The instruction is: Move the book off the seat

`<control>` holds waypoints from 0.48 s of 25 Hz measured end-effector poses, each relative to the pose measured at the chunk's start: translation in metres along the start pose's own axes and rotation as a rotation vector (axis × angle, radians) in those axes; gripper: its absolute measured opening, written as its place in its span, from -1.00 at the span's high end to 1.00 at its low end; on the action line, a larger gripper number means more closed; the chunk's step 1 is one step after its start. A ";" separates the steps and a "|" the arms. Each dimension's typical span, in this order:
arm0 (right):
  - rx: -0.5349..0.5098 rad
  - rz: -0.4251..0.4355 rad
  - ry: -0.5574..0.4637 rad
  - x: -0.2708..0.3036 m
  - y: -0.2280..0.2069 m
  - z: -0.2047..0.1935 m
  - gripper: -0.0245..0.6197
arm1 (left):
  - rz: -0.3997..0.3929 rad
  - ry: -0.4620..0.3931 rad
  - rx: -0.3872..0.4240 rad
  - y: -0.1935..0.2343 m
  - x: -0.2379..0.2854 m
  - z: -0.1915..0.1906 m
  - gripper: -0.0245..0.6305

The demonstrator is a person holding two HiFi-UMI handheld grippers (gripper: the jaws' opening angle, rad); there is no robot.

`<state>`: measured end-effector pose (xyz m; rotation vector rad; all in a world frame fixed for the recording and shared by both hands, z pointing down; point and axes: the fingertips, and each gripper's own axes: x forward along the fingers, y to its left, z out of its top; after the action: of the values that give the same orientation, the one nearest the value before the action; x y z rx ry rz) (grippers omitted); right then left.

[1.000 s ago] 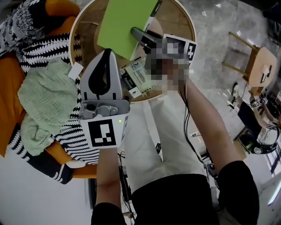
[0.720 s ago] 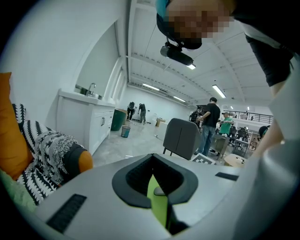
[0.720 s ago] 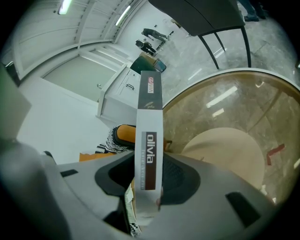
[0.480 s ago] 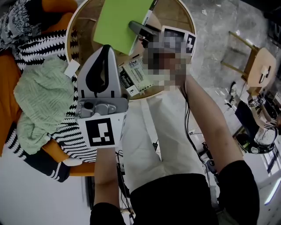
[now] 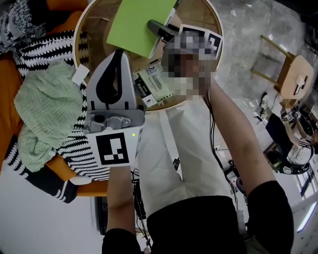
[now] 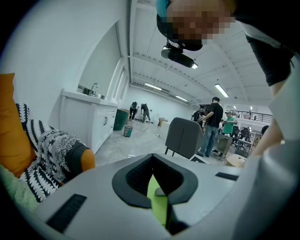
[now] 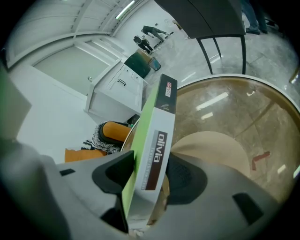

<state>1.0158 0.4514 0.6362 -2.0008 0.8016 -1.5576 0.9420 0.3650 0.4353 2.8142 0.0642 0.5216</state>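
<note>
Book: green-covered book (image 5: 136,22), in the upper middle of the head view, over the round wooden table (image 5: 195,15) and clear of the orange seat (image 5: 9,126) at the left edge. Whether it rests on the tabletop or is held just above it cannot be told.
Book, right gripper view: the book (image 7: 157,117) stands on edge between the pads. Its white spine faces the camera and bears the word "olivia"; its green cover is to the left.
Right gripper: the right gripper (image 5: 161,31) reaches in from the right of the head view. Its jaws are clamped on the book, one pad on each cover at the spine end (image 7: 150,173).
Left gripper: the left gripper (image 5: 119,52) sits at centre left of the head view, its tip at the book's near edge. In its own view the jaws (image 6: 157,187) are closed to a thin slit, and a strip of green shows in the slit.
Table: tan surface and pale rim, also seen beyond the book in the right gripper view (image 7: 234,117).
Booklet: a printed white booklet (image 5: 155,84) lies on the table near its lower rim, just beside the left gripper.
Seat covering: a black-and-white striped blanket (image 5: 47,49) is spread over the seat, with a pale green knitted cloth (image 5: 42,114) on top of it.
Surroundings: a wooden chair (image 5: 293,69) stands at the right edge, well apart from the table.
</note>
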 end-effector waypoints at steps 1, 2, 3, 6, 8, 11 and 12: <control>-0.008 -0.018 0.005 0.000 -0.004 0.000 0.29 | 0.002 0.001 -0.001 0.000 0.000 0.000 0.90; -0.017 -0.039 0.009 0.000 -0.008 0.000 0.25 | 0.003 0.001 -0.002 0.000 0.001 -0.001 0.90; -0.023 -0.059 0.012 -0.001 -0.012 -0.001 0.22 | 0.003 0.000 -0.003 -0.001 0.001 -0.001 0.90; -0.029 -0.113 0.020 -0.003 -0.023 -0.002 0.18 | 0.000 0.000 -0.004 -0.003 0.001 -0.002 0.90; -0.038 -0.150 0.026 -0.004 -0.031 -0.004 0.18 | -0.003 0.000 -0.003 -0.004 0.002 -0.002 0.90; -0.018 -0.145 0.010 -0.003 -0.035 -0.005 0.18 | -0.003 -0.001 -0.002 -0.003 0.001 -0.003 0.90; -0.012 -0.141 0.001 -0.003 -0.036 -0.004 0.18 | -0.003 -0.002 -0.001 -0.003 0.001 -0.003 0.90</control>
<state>1.0170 0.4791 0.6591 -2.1054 0.6843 -1.6343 0.9416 0.3686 0.4379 2.8133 0.0681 0.5183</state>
